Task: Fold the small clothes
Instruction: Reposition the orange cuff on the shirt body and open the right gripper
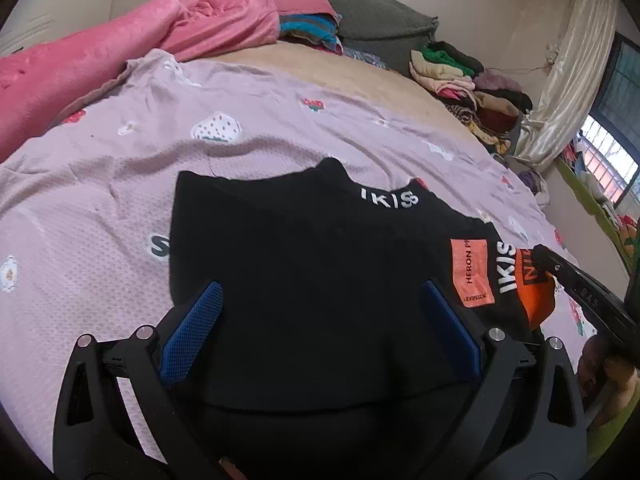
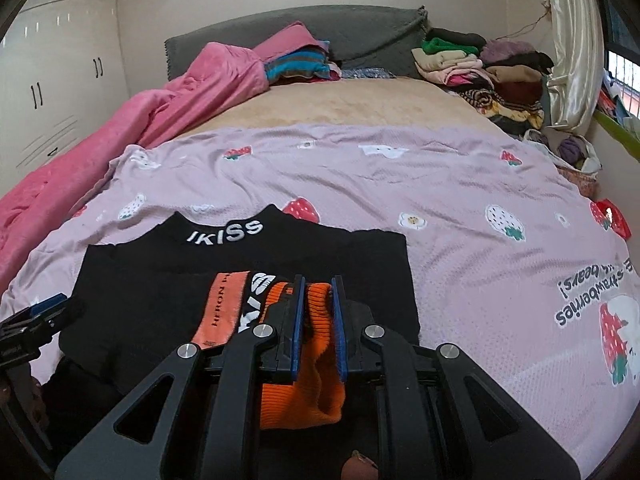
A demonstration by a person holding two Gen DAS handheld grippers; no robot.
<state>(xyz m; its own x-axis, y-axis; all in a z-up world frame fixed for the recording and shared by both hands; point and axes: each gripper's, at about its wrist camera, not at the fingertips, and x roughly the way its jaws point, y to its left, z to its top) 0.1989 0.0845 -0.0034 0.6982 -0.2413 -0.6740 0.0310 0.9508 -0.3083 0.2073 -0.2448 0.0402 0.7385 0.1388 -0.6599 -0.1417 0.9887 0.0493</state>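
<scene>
I count 1 black sweater (image 2: 248,280) on the bed, with 1 orange cuff (image 2: 316,320) and 1 orange patch (image 1: 472,272). 2 "IKISS" prints show in my left wrist view. 2 grippers: left gripper (image 1: 320,320), right gripper (image 2: 318,320). 1 lilac strawberry sheet (image 2: 400,184), 1 pink blanket (image 2: 192,92), 1 grey headboard (image 2: 360,28), 1 curtain (image 2: 572,40). 2 clothes heaps at the bed head: left heap (image 2: 300,66), right heap (image 2: 480,72).
</scene>
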